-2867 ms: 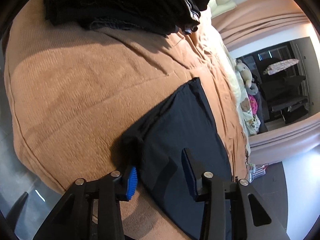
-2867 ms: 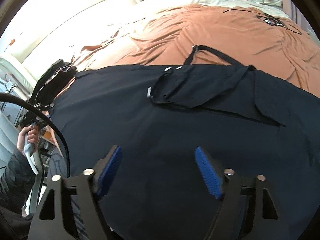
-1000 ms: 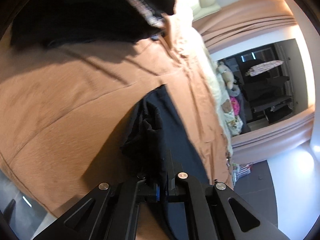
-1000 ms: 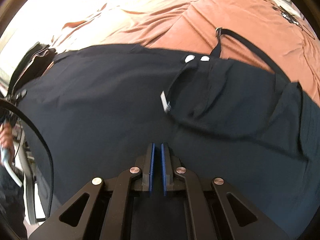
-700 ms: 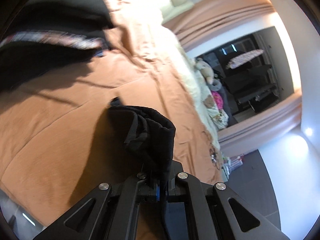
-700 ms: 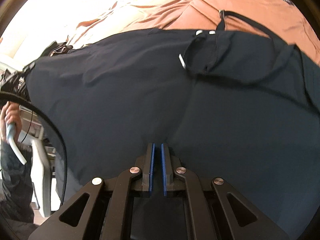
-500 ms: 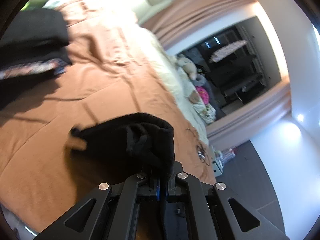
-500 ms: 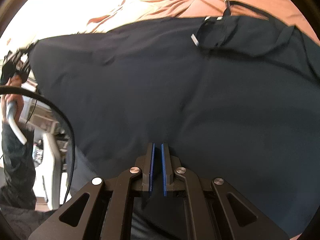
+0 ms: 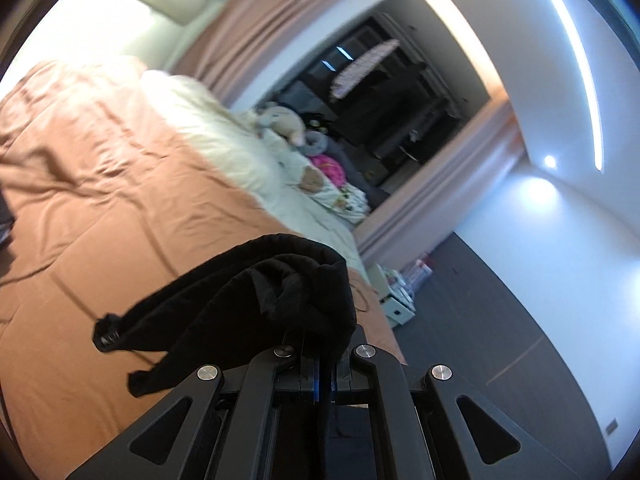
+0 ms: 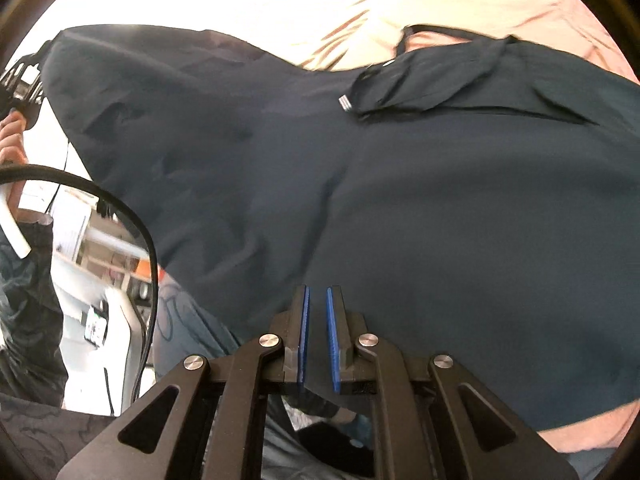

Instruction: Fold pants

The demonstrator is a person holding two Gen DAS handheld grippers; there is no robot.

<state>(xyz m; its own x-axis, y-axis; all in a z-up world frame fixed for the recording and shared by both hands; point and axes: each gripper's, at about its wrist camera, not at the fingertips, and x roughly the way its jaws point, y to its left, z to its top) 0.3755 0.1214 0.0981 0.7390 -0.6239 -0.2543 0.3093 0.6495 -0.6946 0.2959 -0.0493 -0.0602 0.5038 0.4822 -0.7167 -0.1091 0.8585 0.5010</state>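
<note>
The dark navy pants (image 10: 400,184) hang lifted above the brown bedspread (image 9: 92,184). In the left wrist view my left gripper (image 9: 320,376) is shut on a bunched end of the pants (image 9: 256,308), held up over the bed. In the right wrist view my right gripper (image 10: 317,336) has its blue pads a narrow gap apart at the pants' lower edge; the cloth sits just beyond the fingertips and I cannot tell if it is pinched. A drawstring with a metal tip (image 10: 345,103) lies near the waistband.
A cream blanket and stuffed toys (image 9: 288,124) lie at the far side of the bed. A dark doorway (image 9: 392,104) and grey floor (image 9: 500,340) are beyond. My left hand and a cable (image 10: 132,232) show at the left of the right wrist view.
Both grippers closed on the pants, then lifted them off the bed. The left gripper swung up toward the room. The right gripper's pads have parted slightly since half a second ago.
</note>
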